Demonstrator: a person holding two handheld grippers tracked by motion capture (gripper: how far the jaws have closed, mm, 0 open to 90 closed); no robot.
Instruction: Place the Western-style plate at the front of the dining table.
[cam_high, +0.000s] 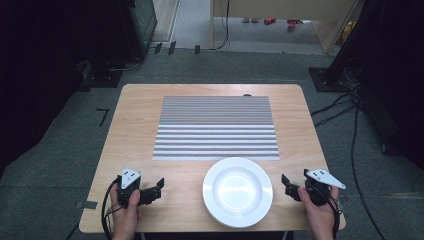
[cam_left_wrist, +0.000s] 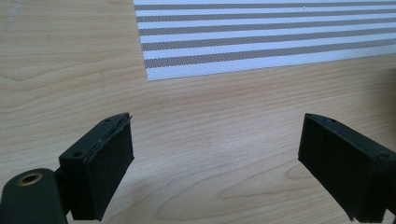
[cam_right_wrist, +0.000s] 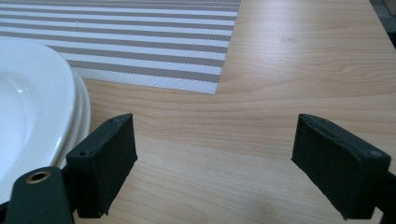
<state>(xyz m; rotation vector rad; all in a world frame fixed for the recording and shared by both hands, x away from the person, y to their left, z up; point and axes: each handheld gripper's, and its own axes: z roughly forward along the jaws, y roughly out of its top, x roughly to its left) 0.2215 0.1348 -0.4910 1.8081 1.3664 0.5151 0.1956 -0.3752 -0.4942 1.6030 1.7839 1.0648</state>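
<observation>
Nearest, at the table's front edge, two hands come up from the bottom of the high view. One hand wraps the left gripper near the front left corner; its jaws point inward along the table toward the plates, well apart from them, with bare wood between. The other hand holds the right gripper near the front right corner, jaws turned inward too, just beside the plates' right rim without touching it.

Both grippers are released. In the left gripper view the left gripper has its black jaws spread wide over bare wood with nothing between them. In the right gripper view the right gripper is spread the same way, also holding nothing, and the plates curve in at the left, beside the left jaw; two stacked rims can be told there.

The white plates sit between the two grippers, close to the front edge and slightly right of centre. Their far rim touches or just overlaps the near edge of the striped placemat.

Beyond lies that placemat, flat and square to the table, reaching almost to the far edge. Open wood runs down both its sides, a wider strip on the left, and along the front left beside the plates. Past the table is grey carpet with cables on the right.
</observation>
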